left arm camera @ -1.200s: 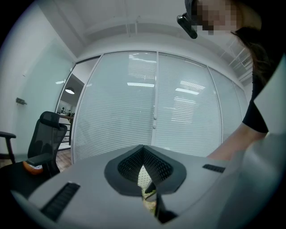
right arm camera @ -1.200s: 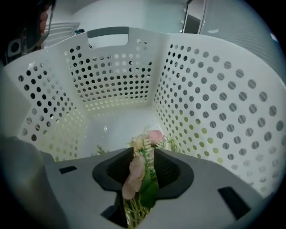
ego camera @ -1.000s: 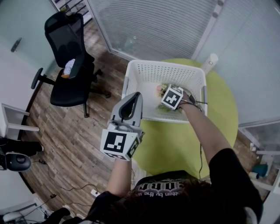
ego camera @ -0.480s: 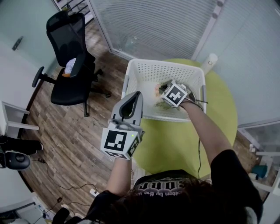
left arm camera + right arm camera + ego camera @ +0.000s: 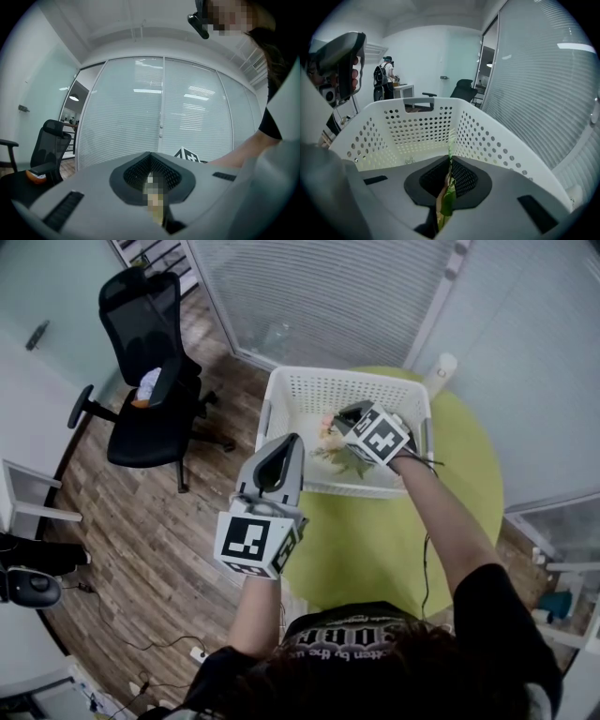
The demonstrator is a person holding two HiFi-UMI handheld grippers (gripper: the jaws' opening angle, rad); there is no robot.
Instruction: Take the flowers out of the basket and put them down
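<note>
Surface: a round lime-green table lies under my right gripper. It stands on a wooden plank floor, which is below my left gripper.
Room: a glass wall with white blinds runs beyond both grippers. To the left of my left gripper, well apart, stands a black office chair with a white and orange thing on its seat. Far ahead of my right gripper stands a person with a backpack.
Right gripper: its jaws are pressed together on a green stem of the flowers. The leaf sticks out ahead of the tips.
Left gripper: the jaws are closed with nothing held. It is raised and pointing up, off the table's left edge and just short of the basket's near corner.
Flowers: they hang from my right jaws, over the inside of the white basket. I cannot tell whether they touch its bottom.
Basket: its holed walls rise ahead of my right gripper and on both sides of it.
Counts: one table, one basket, one bunch of flowers, one chair, two grippers. One white upright cylinder stands on the table just beyond the basket's far right corner.
Writing: each gripper's cube carries black-and-white square markers. The print on my black shirt is too blurred to read.
</note>
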